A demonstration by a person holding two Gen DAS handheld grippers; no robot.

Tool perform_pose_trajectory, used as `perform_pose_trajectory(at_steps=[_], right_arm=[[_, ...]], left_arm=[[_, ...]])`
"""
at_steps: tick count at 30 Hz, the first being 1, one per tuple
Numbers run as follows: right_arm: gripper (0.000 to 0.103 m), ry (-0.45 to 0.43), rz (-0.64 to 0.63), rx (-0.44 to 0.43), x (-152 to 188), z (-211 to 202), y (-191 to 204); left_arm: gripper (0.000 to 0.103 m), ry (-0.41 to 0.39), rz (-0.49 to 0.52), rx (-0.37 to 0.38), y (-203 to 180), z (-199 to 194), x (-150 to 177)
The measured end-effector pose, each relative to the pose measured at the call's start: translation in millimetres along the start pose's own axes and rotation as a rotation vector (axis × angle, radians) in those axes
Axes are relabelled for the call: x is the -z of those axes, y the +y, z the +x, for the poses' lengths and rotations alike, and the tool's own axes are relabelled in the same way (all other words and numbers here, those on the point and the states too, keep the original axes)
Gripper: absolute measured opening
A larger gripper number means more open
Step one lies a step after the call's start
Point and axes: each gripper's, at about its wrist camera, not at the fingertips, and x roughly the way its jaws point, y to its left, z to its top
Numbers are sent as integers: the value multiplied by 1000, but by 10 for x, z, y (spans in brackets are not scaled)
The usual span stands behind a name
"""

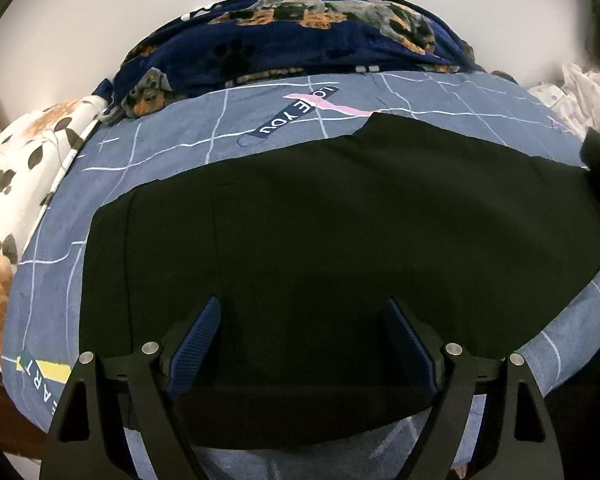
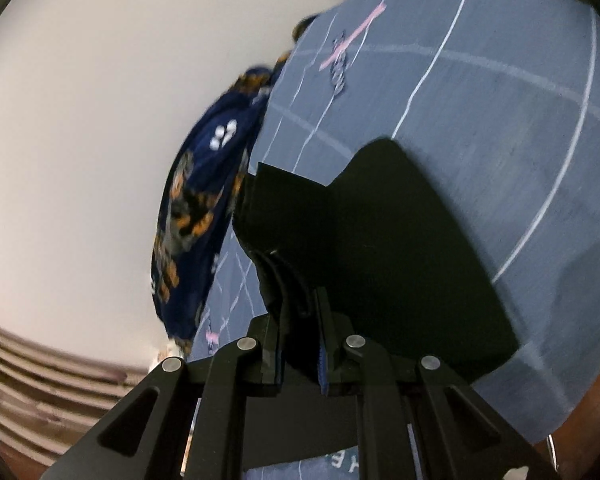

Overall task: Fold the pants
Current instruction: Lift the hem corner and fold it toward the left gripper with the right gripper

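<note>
1. Pants (image 1: 340,216), black, lie spread flat across the blue-grey bed sheet (image 1: 172,148) in the left wrist view, covering most of the middle of the bed, their near edge running under the gripper.
2. The left gripper (image 1: 304,340) hangs over the near part of the pants with its 2 blue-padded fingers (image 1: 196,344) spread wide; nothing is pinched between them, and whether the tips touch the cloth cannot be told.
3. Behind the pants in the same view, a navy blanket with dog and paw prints (image 1: 284,52) is bunched against the pale wall; a white floral quilt (image 1: 16,168) sits at the left edge and white crumpled fabric (image 1: 580,92) at the right.
4. A dark shape at the far right edge, by the end of the pants, is too blurred to identify.
5. In the right wrist view, the right gripper (image 2: 300,320) has its 2 fingers pressed close together, pinching a bunched fold of the pants (image 2: 400,248).
6. From that pinch the black cloth rises off the sheet (image 2: 500,80) in a folded flap, while the rest lies on the bed to the right.
7. The navy dog-print blanket (image 2: 204,200) shows at the left of the bed, blurred, beside the wall.
</note>
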Motion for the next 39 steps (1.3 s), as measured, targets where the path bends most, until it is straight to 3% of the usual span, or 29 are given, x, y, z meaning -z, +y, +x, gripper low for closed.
perform_pose_trajectory(at_steps=[11,39], right_arm=[[13,68,-85,49,291,285,138],[13,309,-244,25,1269,1085,729]], left_arm=[[84,13,-1,3,-5,19,0],[87,34,12,13,-67,52,-7]])
